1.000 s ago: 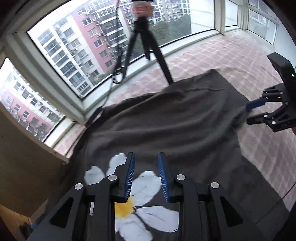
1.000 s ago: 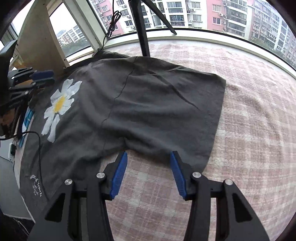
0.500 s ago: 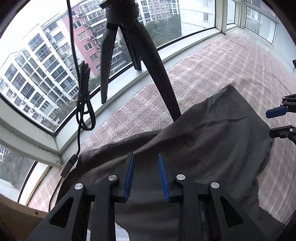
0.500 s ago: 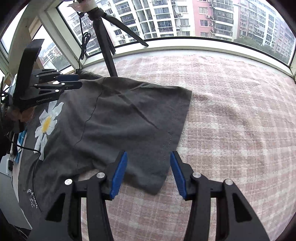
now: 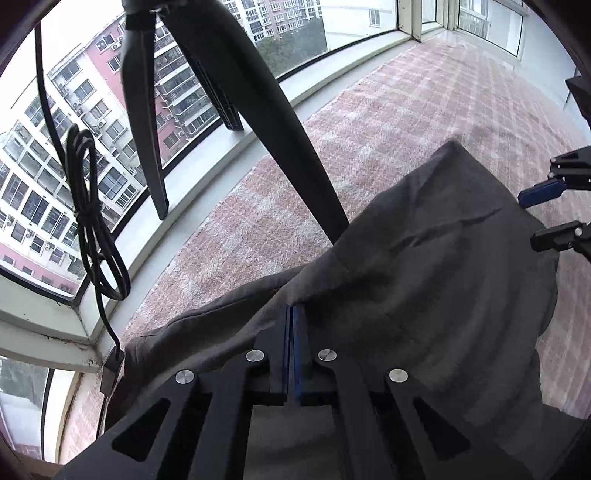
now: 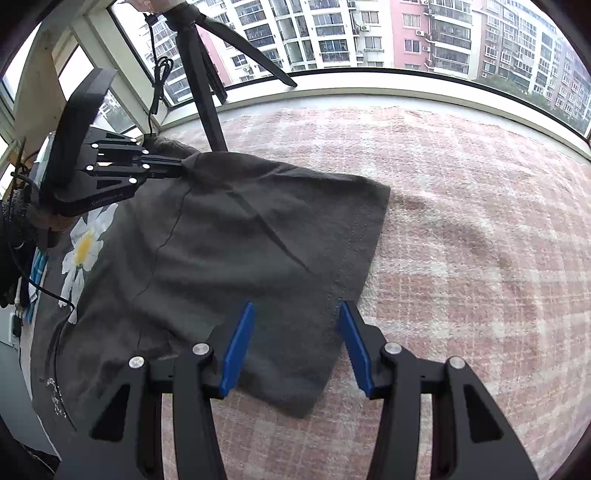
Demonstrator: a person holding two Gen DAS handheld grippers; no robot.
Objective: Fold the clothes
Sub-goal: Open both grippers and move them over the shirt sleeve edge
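Now one dark T-shirt [image 6: 236, 236]: left gripper [image 5: 291, 314] just clenched on its edge, right gripper [image 6: 295, 317] fingers spread.

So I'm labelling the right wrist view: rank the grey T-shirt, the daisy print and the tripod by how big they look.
1. grey T-shirt, by far the largest.
2. tripod.
3. daisy print, though the left tongs hide its top, so the gap to the tripod is unsure.

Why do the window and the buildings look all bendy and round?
Both wrist views use a fisheye lens: in the left view the window ledge curves, in the right view the buildings lean and bow. The corners go dark, and soft daylight leaves only faint shadows on the shirt.
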